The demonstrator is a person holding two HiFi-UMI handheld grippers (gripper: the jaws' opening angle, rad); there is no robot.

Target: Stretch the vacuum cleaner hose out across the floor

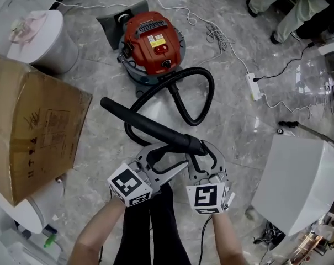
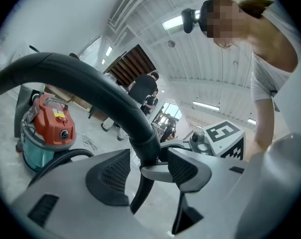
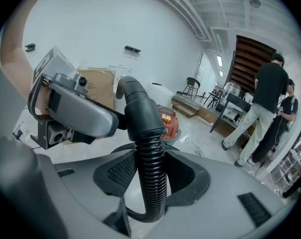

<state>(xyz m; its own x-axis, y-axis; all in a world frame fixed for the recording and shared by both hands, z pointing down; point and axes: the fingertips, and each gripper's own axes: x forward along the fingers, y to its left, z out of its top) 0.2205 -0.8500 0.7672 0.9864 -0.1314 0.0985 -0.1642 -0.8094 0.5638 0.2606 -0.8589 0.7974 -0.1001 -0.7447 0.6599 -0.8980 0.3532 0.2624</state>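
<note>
Red vacuum cleaner (image 1: pixel 154 43) is sitting on the grey stone floor (image 1: pixel 238 131), and everything here is being placed off it. The black hose (image 1: pixel 199 93) is leaving the cleaner's near side and looping on the floor just in front of it. From there it is rising to the two grippers, which are side by side nearer the person than the cleaner. The hose is not lying out straight; it is curling back on itself. The left gripper (image 2: pixel 146 156) is sitting with its pads on either side of the smooth cuff (image 2: pixel 143 133), closed against it. The rigid curved tube (image 1: pixel 136 120) is sticking out past this gripper, up off the floor and angling back toward the cleaner's left. The right gripper (image 3: pixel 150 169) is clamping the ribbed hose just below that cuff, with a pad pressing on each side. A cardboard box (image 1: pixel 34 126) is standing left of the cleaner, with a white bin (image 1: pixel 42 37) just beyond it. A white cable (image 1: pixel 211 29) is running from the cleaner's right to a power strip (image 1: pixel 254 86). People (image 3: pixel 262 103) are standing well beyond the cleaner.
</note>
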